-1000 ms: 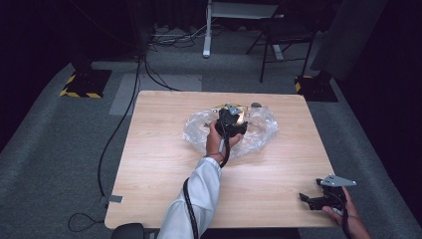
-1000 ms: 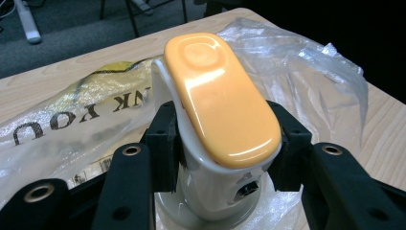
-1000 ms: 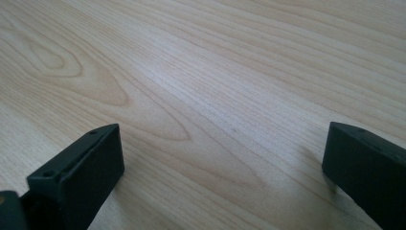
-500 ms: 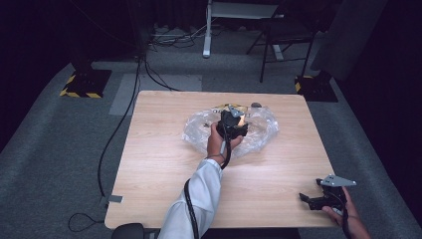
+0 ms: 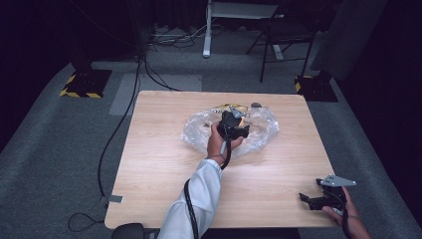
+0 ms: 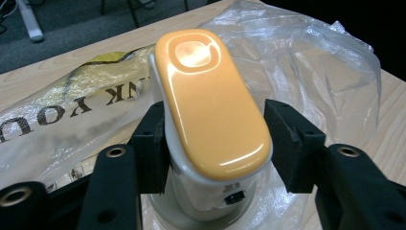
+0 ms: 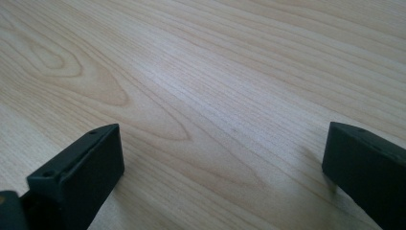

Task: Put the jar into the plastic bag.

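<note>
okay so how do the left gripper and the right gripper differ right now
The left gripper is shut on the orange-topped device; the right gripper is open and holds nothing. The left gripper is over the clear plastic bag at mid-table; the right gripper sits near the table corner. Both have black jaws.

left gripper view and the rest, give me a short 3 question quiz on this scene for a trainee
1. True or false: the left hand-held gripper has its jaws on both sides of the orange-topped device.
2. What lies under and around that device? A) clear plastic bag B) metal tray C) folded towel
3. Fill in: the right hand-held gripper sits near the table's ____ right corner, jaws wide apart over bare wood.

Key: 1 true. 2 A, the clear plastic bag, which has dark lettering on it. 3 near, meaning the person's side.
</note>
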`<act>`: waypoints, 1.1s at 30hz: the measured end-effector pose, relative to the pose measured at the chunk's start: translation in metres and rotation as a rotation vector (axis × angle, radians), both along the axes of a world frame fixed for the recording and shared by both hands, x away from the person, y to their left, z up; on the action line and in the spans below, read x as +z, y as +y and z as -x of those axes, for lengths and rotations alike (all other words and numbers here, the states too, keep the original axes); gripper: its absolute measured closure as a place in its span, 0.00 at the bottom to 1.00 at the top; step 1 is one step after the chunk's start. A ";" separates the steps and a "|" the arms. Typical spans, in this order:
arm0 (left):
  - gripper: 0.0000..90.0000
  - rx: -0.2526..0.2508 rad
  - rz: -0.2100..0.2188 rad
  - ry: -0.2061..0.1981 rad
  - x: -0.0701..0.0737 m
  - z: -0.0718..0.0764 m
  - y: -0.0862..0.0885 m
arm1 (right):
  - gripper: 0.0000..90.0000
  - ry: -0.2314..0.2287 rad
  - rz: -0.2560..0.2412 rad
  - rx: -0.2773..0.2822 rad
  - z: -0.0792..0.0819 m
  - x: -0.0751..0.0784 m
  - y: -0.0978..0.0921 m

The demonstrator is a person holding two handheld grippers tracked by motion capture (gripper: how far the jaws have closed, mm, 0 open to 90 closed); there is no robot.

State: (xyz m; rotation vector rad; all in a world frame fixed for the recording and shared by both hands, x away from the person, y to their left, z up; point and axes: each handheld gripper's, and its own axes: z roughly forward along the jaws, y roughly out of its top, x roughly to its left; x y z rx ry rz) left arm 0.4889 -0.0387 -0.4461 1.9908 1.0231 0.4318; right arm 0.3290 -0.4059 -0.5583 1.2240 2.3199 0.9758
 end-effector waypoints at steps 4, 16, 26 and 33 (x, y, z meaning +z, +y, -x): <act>0.41 -0.013 -0.004 0.011 0.001 0.001 -0.002 | 0.01 0.000 0.000 0.000 0.000 0.000 0.000; 0.17 -0.053 -0.084 -0.025 0.003 0.007 -0.008 | 0.01 0.000 0.000 0.000 0.000 0.000 0.000; 0.03 -0.080 -0.134 -0.035 -0.002 0.010 -0.009 | 0.00 0.000 0.000 0.000 0.000 0.000 0.000; 0.03 -0.109 -0.149 -0.048 0.003 0.016 -0.006 | 0.01 0.000 0.000 0.000 0.000 0.000 0.000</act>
